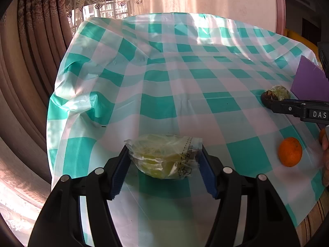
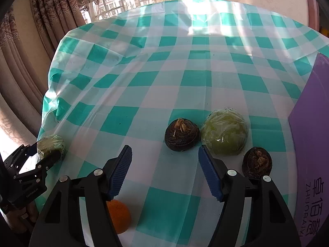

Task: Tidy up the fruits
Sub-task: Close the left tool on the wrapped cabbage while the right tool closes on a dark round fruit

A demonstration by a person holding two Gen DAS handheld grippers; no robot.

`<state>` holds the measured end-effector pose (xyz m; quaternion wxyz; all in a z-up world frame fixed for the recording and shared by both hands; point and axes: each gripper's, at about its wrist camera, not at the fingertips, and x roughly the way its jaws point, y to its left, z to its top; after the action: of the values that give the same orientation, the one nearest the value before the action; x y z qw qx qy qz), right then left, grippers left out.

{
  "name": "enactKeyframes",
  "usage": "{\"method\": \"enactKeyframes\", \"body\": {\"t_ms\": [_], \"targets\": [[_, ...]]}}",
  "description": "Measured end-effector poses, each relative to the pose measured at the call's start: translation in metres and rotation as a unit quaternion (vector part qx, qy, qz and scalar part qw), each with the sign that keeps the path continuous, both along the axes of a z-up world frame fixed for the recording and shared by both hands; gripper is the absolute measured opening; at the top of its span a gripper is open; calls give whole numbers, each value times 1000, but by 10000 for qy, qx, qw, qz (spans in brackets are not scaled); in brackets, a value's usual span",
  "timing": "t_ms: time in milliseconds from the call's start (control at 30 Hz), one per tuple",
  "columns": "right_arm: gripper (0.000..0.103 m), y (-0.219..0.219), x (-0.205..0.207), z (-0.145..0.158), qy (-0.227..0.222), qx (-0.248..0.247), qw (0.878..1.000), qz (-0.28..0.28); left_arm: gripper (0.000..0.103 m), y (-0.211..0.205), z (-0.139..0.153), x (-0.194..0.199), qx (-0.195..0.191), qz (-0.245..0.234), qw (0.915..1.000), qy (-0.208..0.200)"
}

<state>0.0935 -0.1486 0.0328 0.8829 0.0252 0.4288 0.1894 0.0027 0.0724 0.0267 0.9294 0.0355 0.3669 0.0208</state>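
My left gripper (image 1: 163,156) is shut on a plastic-wrapped green fruit (image 1: 164,156), held low over the checked tablecloth (image 1: 185,82); it also shows at the left of the right wrist view (image 2: 50,146). My right gripper (image 2: 164,158) is open and empty above the cloth. Just ahead of it lie a dark brown fruit (image 2: 182,134), a second wrapped green fruit (image 2: 225,132) and another dark brown fruit (image 2: 257,162) to the right. An orange (image 2: 119,216) lies under its left finger and shows in the left wrist view (image 1: 290,151).
A purple box (image 2: 312,144) stands at the table's right edge, close to the fruits. Curtains (image 2: 51,10) and a window lie beyond the table's far left side. The cloth is wrinkled at its left edge (image 1: 82,103).
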Motion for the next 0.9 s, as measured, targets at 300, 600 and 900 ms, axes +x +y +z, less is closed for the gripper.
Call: {"method": "enactKeyframes", "body": {"t_ms": [300, 600, 900], "targets": [[57, 7, 16, -6, 33, -204, 9998, -66, 63, 3, -1, -2, -98, -8, 9999, -59], [54, 22, 26, -10, -115, -865, 9961, -107, 63, 2, -2, -3, -83, -3, 9999, -80], [39, 28, 27, -11, -212, -1021, 9945, -25, 62, 2, -2, -3, -85, -8, 9999, -86]]}}
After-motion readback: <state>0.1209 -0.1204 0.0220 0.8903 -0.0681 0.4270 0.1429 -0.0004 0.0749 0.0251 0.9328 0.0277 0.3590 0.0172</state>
